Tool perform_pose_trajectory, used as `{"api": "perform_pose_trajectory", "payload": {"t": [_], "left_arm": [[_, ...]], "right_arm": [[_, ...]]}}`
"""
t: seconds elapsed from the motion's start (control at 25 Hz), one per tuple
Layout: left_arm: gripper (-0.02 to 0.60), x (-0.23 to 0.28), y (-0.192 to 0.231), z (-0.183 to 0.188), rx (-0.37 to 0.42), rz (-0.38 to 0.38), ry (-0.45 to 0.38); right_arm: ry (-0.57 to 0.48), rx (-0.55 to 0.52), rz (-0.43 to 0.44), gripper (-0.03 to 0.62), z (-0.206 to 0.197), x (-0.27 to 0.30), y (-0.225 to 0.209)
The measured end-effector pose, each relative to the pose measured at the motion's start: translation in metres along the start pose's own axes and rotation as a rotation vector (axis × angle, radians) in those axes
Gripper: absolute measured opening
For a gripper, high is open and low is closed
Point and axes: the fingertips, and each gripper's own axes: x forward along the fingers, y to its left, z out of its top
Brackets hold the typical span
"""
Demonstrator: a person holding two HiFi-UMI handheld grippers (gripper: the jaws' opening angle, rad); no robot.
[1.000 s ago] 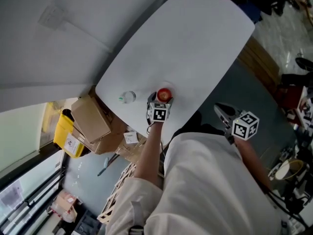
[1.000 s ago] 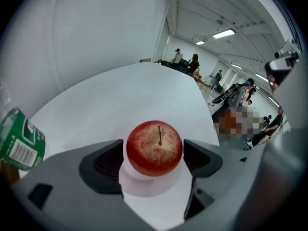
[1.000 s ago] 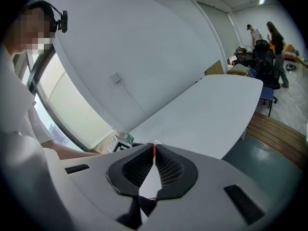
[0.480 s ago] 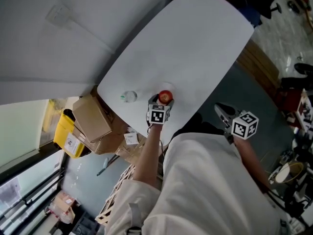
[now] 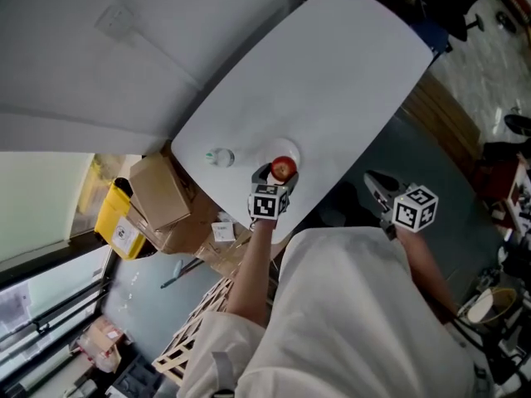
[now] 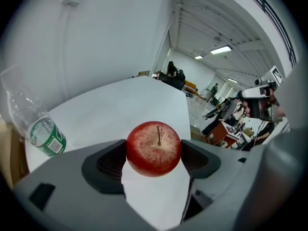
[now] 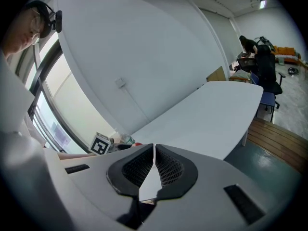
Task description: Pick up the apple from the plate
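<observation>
A red apple [image 6: 154, 148] with a short stem sits between the pads of my left gripper [image 6: 154, 157]. Its jaws have just been closing on the fruit, and both pads press on its sides. In the head view the apple [image 5: 283, 169] hangs just above a pale white plate [image 5: 290, 150] near the table's near edge, with the left gripper [image 5: 279, 176] reaching in from below. My right gripper [image 5: 372, 180] stays off the table to the right, over the floor. Its pads [image 7: 166, 167] meet with nothing between them, so the right gripper [image 7: 154, 166] is shut.
A clear water bottle [image 5: 220, 157] with a green label [image 6: 47, 137] stands on the white oval table [image 5: 332, 81] left of the apple. Cardboard boxes [image 5: 162, 193] and a yellow bin [image 5: 112, 218] sit on the floor by the table's left edge.
The left gripper closed onto the apple and rose with it off the plate. The right gripper has kept its place.
</observation>
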Motion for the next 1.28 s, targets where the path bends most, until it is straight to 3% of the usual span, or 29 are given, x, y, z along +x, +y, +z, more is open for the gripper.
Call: {"api": "perform_pose_trajectory", "payload": {"t": [0.16, 0.44, 0.96, 1.28], "left_arm": [[0.359, -0.017, -0.025, 0.006, -0.015, 0.007, -0.024], [0.357, -0.040, -0.055, 0.021, -0.115, 0.074, -0.094], [0.357, -0.089, -0.121, 0.050, -0.293, 0.202, -0.305], [0.357, -0.120, -0.154, 0.034, -0.396, 0.298, -0.399]], "right_arm": [[0.005, -0.035, 0.054, 0.038, 0.008, -0.004, -0.003], [0.047, -0.101, 0.177, 0.038, 0.026, -0.001, -0.013], [0.132, -0.195, 0.363, 0.038, 0.041, -0.025, -0.034], [0.168, -0.283, 0.478, 0.038, 0.047, -0.035, -0.035]]}}
